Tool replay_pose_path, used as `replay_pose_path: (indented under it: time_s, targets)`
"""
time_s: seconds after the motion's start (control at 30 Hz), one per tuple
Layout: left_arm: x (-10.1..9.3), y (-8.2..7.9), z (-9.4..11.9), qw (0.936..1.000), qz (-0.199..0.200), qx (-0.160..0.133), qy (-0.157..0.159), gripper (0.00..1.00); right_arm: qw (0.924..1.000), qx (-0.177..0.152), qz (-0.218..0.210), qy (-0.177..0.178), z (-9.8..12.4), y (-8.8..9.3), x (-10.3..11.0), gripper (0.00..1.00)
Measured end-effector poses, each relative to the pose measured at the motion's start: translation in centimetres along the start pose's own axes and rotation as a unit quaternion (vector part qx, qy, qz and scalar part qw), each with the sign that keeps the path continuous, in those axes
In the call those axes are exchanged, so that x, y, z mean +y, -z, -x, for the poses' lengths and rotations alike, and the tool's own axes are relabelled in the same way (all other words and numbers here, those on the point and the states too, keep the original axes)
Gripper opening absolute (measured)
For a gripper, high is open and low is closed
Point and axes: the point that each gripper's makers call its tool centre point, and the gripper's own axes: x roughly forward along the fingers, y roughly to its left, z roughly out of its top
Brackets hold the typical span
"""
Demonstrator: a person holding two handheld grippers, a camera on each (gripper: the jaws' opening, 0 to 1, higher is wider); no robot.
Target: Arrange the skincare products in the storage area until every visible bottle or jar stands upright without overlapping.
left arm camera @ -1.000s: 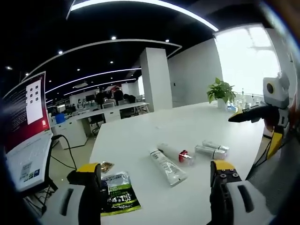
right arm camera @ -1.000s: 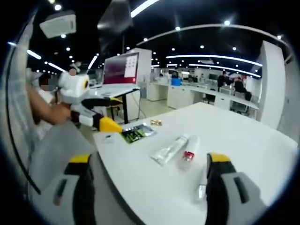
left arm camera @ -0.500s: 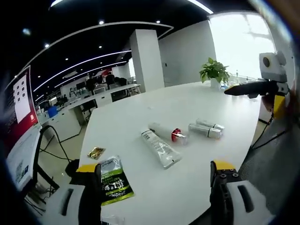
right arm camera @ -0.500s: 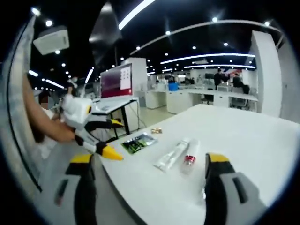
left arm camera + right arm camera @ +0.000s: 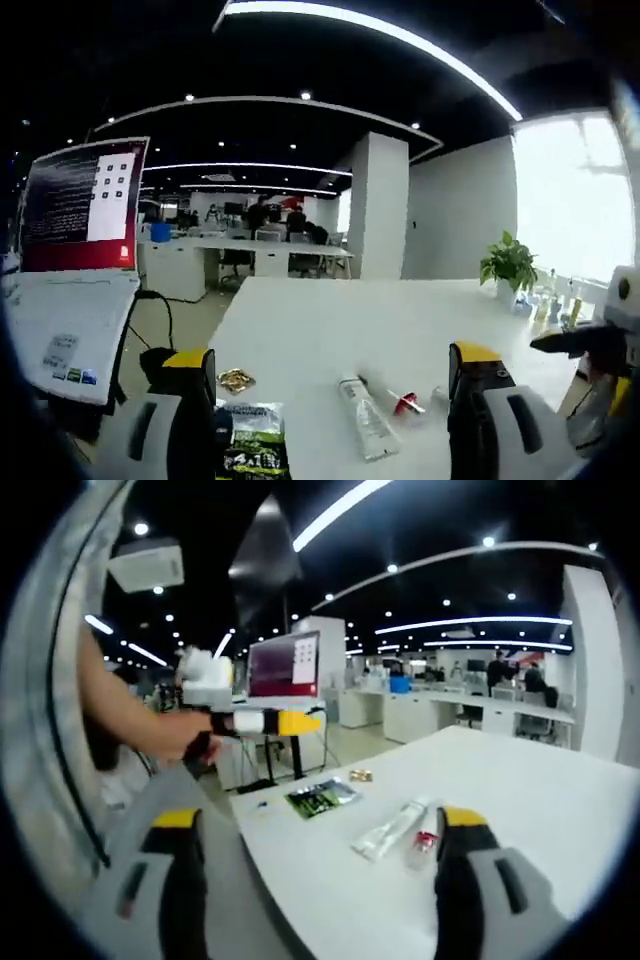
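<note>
Left gripper (image 5: 300, 721) has been raised and levelled, seen now above the table edge (image 5: 262, 825). Both cameras were tilted upward. Products unmoved; jaws on both grippers unchanged, held apart.

One tube (image 5: 366, 428), one red-capped bottle (image 5: 397, 400), one green sachet (image 5: 250, 450), one gold sachet (image 5: 236, 379), one plant (image 5: 509, 264)

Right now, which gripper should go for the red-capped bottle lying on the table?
Probably the right gripper: the red-capped bottle lies just beside its open jaws. The left gripper, also open, has the clear tube in front of it.
</note>
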Motion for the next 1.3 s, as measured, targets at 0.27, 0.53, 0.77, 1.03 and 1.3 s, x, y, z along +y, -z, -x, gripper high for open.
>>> replay_pose_path:
  time_s: [0.27, 0.53, 0.77, 1.03, 1.3]
  targets:
    - [-0.7, -2.4, -3.1, 0.9992, 0.008, -0.03, -0.027, 0.99, 0.9998, -0.001, 0.003, -0.021, 0.0, 0.0, 0.8, 0.95]
    - [-4.7, -8.0, -4.4, 0.985, -0.125, -0.106, 0.051, 0.62, 0.9997, -0.006, -0.005, -0.021, 0.0, -0.2, 0.6, 0.94]
    - [-8.3, -9.7, -5.2, 0.9661, -0.205, -0.094, 0.125, 0.06, 0.9996, -0.009, -0.011, -0.022, -0.1, -0.3, 0.7, 0.94]
    - [-8.7, -8.7, -5.9, 0.9785, -0.148, -0.051, 0.134, 0.0, 0.9997, -0.007, -0.014, -0.02, -0.1, -0.2, 0.5, 0.93]
    - [-7.0, -7.4, -6.4, 0.985, -0.135, -0.036, 0.102, 0.05, 0.9997, -0.001, -0.017, -0.016, 0.0, 0.0, 0.2, 0.91]
